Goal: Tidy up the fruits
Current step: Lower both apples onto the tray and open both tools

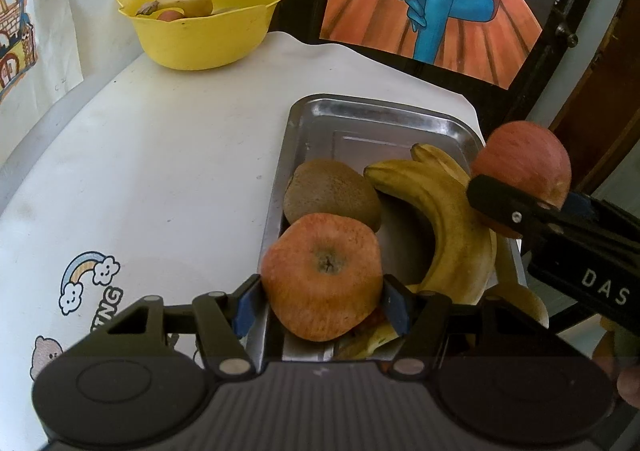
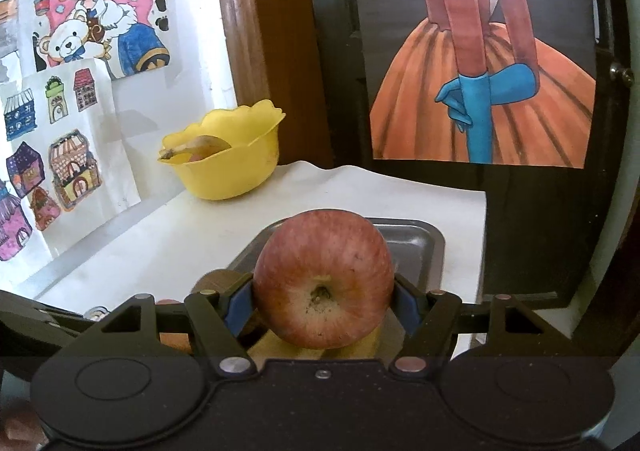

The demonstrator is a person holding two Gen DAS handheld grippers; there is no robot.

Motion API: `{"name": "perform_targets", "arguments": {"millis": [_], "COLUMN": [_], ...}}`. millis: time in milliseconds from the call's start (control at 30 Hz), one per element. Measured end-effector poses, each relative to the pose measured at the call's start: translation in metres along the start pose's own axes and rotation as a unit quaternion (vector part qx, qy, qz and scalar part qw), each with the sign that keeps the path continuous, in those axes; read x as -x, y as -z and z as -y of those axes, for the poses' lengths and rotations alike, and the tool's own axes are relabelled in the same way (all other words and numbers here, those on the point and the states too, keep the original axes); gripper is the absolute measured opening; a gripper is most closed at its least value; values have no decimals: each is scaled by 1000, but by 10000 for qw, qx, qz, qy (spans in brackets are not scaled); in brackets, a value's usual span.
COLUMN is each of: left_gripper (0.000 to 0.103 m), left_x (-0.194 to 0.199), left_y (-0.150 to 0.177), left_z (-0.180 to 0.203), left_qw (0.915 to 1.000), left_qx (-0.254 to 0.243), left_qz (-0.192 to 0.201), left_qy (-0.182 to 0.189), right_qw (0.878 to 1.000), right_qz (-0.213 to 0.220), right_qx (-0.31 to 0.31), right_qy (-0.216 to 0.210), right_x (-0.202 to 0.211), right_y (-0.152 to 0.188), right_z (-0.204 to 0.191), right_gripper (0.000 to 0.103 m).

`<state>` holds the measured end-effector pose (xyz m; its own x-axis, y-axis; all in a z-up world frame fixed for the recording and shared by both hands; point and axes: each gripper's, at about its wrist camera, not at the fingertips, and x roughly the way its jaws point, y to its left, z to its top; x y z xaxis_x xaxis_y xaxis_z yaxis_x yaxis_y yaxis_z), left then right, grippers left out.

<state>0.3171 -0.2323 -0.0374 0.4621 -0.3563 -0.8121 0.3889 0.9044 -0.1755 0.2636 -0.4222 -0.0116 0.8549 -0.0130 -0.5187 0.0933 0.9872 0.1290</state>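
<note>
My left gripper [image 1: 323,297] is shut on a red-orange apple [image 1: 323,275], held over the near end of a steel tray [image 1: 372,119]. The tray holds a kiwi [image 1: 332,191] and bananas [image 1: 440,211]. My right gripper [image 2: 324,301] is shut on a second red apple [image 2: 324,279] above the tray [image 2: 420,247]; in the left wrist view that apple [image 1: 524,159] hangs over the tray's right rim. A yellow bowl [image 1: 208,39] with a banana [image 1: 188,3] and a small round fruit stands at the far left of the table, also in the right wrist view [image 2: 232,167].
The white table [image 1: 160,171] has cartoon stickers at its near left. A wall with drawings stands on the left, a wooden frame and a dark door with a poster [image 2: 484,91] behind. The table's right edge lies just past the tray.
</note>
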Motion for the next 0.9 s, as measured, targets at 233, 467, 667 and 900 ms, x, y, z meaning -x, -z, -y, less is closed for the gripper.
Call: {"name": "perform_targets", "arguments": {"millis": [233, 467, 667, 900], "left_gripper": [67, 68, 70, 73], "left_x": [0, 0, -1, -1], "left_y": [0, 1, 2, 3], "left_z": [0, 0, 3, 3], "left_qw": [10000, 10000, 10000, 9999], "left_qx": [-3, 8, -8, 27], "left_qz": [9, 37, 67, 93], "left_qy": [3, -14, -34, -28], "right_qw": [9997, 9987, 9988, 9989], "right_qz": [-121, -383, -423, -410], "right_qx": [57, 133, 100, 82], "right_qy": [200, 305, 232, 219], "right_x": [7, 13, 12, 12], "right_y": [7, 20, 27, 31], "right_z": [11, 22, 20, 23], "right_gripper": [72, 72, 72, 73]}}
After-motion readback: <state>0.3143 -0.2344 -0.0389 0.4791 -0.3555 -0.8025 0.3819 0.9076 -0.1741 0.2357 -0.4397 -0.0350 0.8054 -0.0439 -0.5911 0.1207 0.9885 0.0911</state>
